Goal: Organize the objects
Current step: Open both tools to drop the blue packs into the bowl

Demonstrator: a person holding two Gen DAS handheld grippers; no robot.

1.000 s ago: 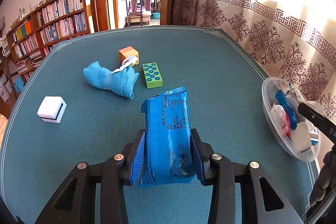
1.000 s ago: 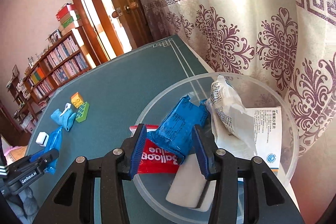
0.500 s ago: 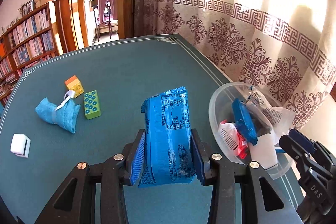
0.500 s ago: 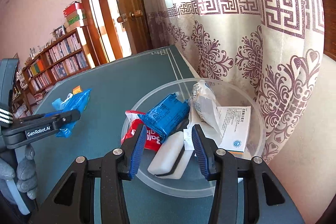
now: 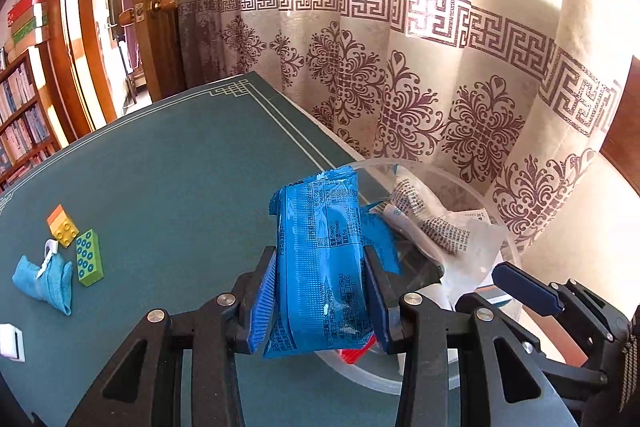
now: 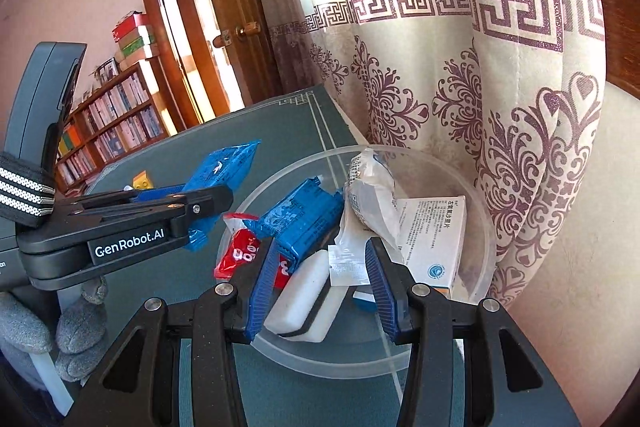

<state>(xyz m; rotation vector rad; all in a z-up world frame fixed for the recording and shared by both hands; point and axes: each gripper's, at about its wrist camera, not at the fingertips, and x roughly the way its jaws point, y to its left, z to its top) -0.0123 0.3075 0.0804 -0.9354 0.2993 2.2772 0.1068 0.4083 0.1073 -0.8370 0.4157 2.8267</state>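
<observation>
We carry a blue packet [image 5: 320,267], clamped in our left hand-held gripper [image 5: 320,303], at the rim of the clear bowl [image 6: 280,347]; next, release inside. Our right hand-held gripper [image 6: 320,291] hovers empty, jaws apart.

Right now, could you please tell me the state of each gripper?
Left gripper: shut on the crinkly blue plastic snack packet.
Right gripper: open, holding nothing, poised over the clear round plastic bowl.
</observation>
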